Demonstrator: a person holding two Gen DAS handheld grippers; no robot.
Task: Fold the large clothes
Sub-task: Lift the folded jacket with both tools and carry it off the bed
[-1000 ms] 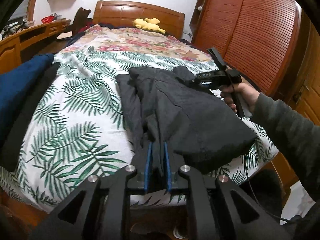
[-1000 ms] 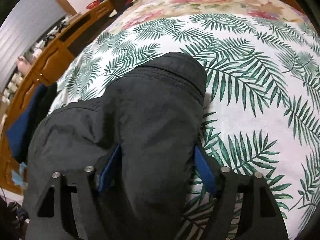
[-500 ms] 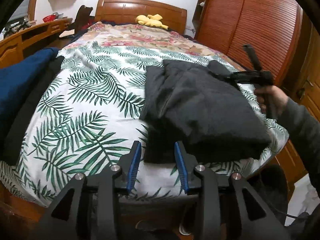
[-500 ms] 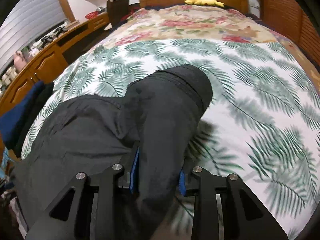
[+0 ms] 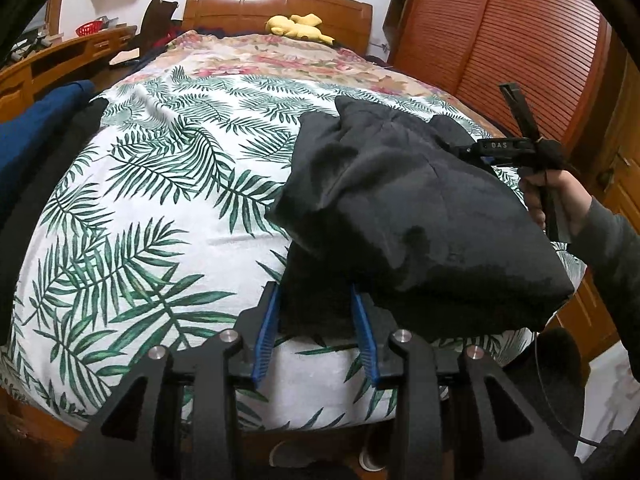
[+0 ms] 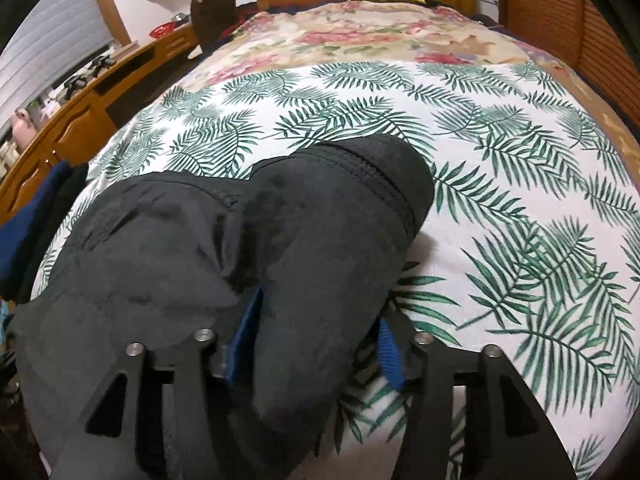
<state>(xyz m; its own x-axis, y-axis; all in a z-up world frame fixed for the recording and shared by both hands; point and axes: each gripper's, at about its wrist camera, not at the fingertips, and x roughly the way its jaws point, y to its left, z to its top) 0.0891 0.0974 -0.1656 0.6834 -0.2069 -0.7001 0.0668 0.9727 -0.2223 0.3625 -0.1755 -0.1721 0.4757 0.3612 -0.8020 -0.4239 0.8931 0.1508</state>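
A dark grey garment (image 5: 420, 208) lies folded in a thick bundle on the palm-leaf bedsheet (image 5: 160, 208), near the bed's front right corner. My left gripper (image 5: 313, 288) stands open at the near edge, its blue pads (image 5: 266, 332) on either side of the bundle's lower layer. My right gripper (image 6: 318, 312) straddles a rounded fold of the same garment (image 6: 320, 216); its jaws are opening and the fold fills the gap between them. In the left wrist view the right gripper (image 5: 456, 148) sits at the bundle's far right, held by a hand (image 5: 556, 200).
A blue garment over a black one (image 5: 32, 132) is piled at the bed's left edge. A floral blanket (image 5: 288, 60) and a yellow plush toy (image 5: 298, 26) lie near the headboard. A wooden desk (image 5: 60, 60) runs along the left, louvred wardrobe doors (image 5: 520, 40) along the right.
The left gripper let go of the garment's edge, opened and sank to the bundle's lower layer. The right gripper squeezed the fold, then widened again. The bundle now lies flatter on the bed.
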